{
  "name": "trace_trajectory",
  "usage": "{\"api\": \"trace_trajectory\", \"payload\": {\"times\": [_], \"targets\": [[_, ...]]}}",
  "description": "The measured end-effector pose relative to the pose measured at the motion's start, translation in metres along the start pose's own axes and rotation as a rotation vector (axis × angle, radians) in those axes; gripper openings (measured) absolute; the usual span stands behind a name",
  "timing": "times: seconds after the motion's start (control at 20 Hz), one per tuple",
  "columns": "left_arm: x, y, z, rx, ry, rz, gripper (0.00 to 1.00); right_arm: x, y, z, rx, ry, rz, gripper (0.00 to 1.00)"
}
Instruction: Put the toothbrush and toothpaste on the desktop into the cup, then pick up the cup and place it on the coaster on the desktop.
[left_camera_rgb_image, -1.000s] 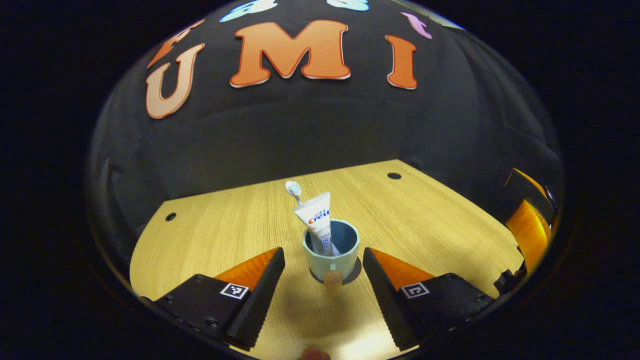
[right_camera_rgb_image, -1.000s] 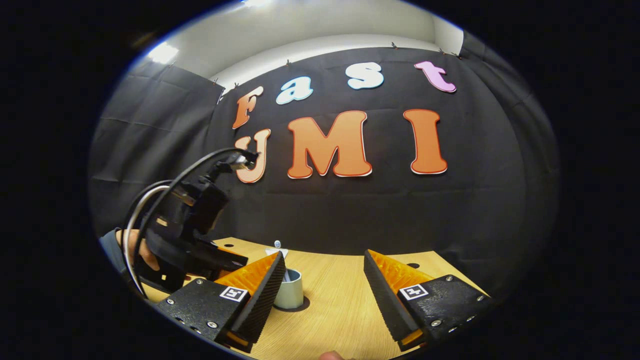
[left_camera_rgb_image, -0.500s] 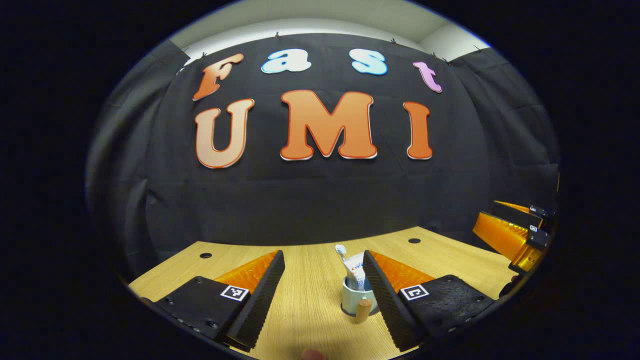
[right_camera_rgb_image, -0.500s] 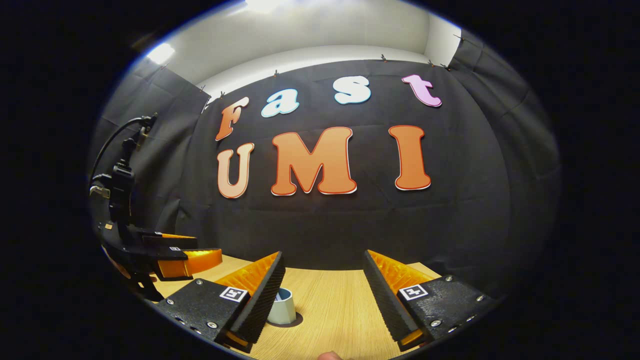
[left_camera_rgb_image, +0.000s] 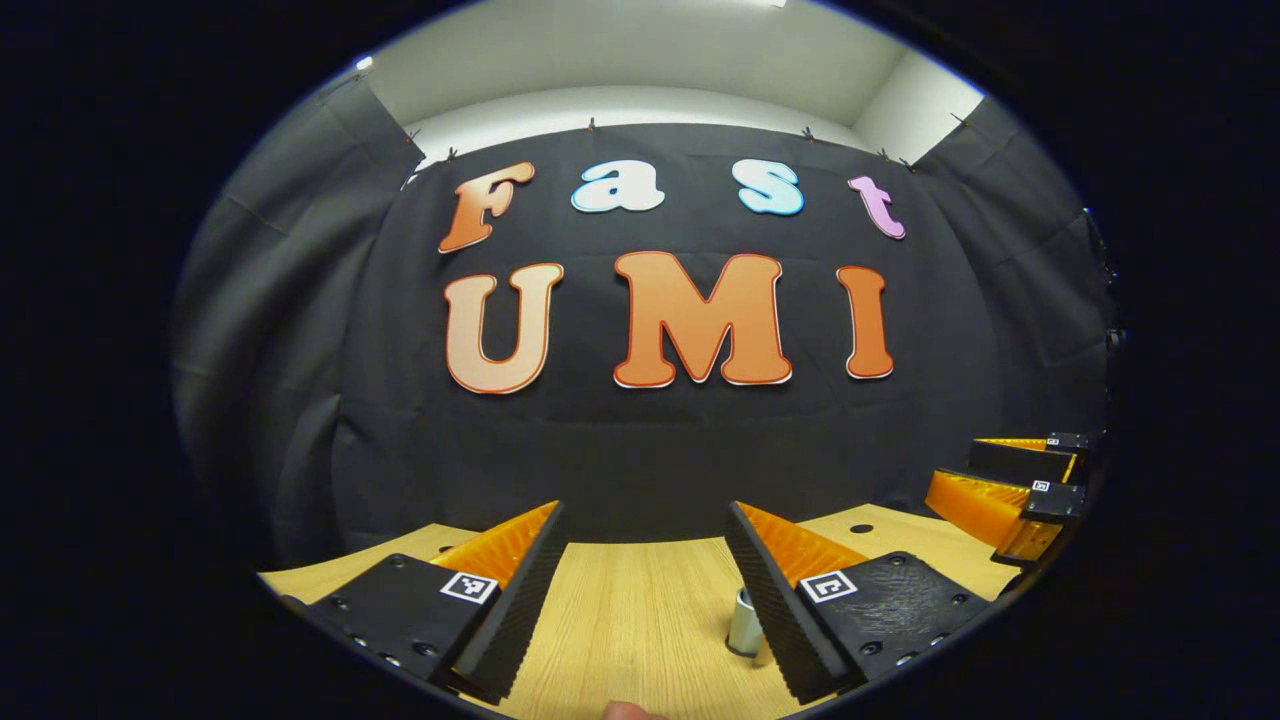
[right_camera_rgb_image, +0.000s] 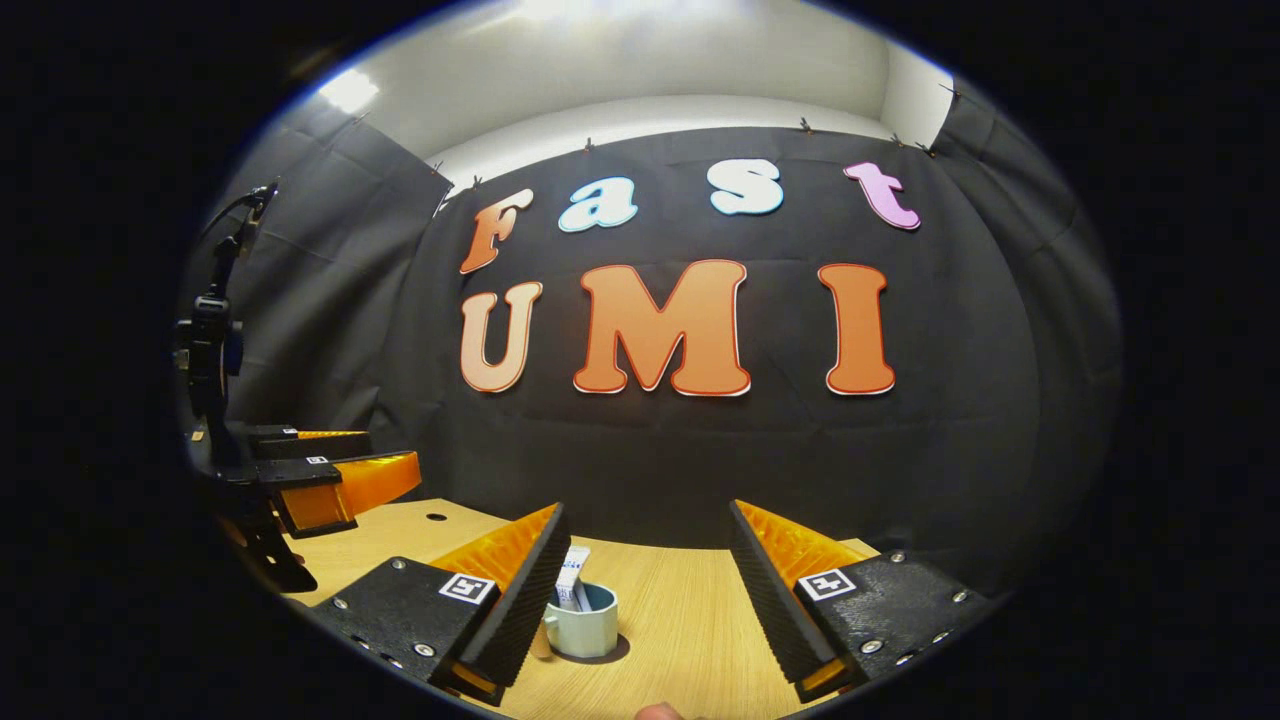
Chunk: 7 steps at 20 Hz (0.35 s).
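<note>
while both tools sit low over the wooden bench (right_camera_rgb_image: 680, 620), the left hand-held gripper (left_camera_rgb_image: 645, 590) has its fingers spread wide with nothing between them. just inside its right finger, close against the finger's inner edge, a slim pale sliver stands on the bench; it is probably the side of the cup (left_camera_rgb_image: 742, 622), though most of it is hidden behind that finger and i cannot be sure. further off to this tool's right, at the edge of the left gripper view, the right hand-held gripper (left_camera_rgb_image: 1010, 480) shows side-on, lifted above the bench.

in the right gripper view, the right hand-held gripper (right_camera_rgb_image: 648, 590) is also wide apart and empty. the cup (right_camera_rgb_image: 583, 622) stands upright on the bench just ahead of its left finger, partly covered by that finger's tip, with a dark round coaster (right_camera_rgb_image: 605, 655) showing under its base. the toothpaste (right_camera_rgb_image: 572, 578) tube rises out of the cup, leaning slightly, its top touching the line of the left finger. the toothbrush cannot be made out from here. a short handle sticks out of the cup on the side nearest the left finger. off to this tool's left, well apart from the cup, the left hand-held gripper (right_camera_rgb_image: 330, 475) hangs above the bench, its fingers pointing toward the middle of the bench.
</note>
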<state>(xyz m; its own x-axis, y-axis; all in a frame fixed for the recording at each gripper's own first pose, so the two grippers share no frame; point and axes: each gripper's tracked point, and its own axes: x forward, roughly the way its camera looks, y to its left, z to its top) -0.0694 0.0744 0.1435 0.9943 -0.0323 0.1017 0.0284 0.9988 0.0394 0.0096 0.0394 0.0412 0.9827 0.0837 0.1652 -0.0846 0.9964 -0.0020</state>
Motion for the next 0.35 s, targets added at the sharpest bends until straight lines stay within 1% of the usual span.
{"api": "trace_trajectory", "payload": {"times": [0.15,0.35], "targets": [[-0.004,0.004,0.007,-0.032,-0.047,-0.007,0.94,0.003,0.006,-0.001,-0.013,0.003,0.01,0.95],[-0.005,0.017,0.004,-0.034,-0.055,0.018,0.94,0.006,0.012,-0.006,-0.016,0.016,0.027,0.95]]}}
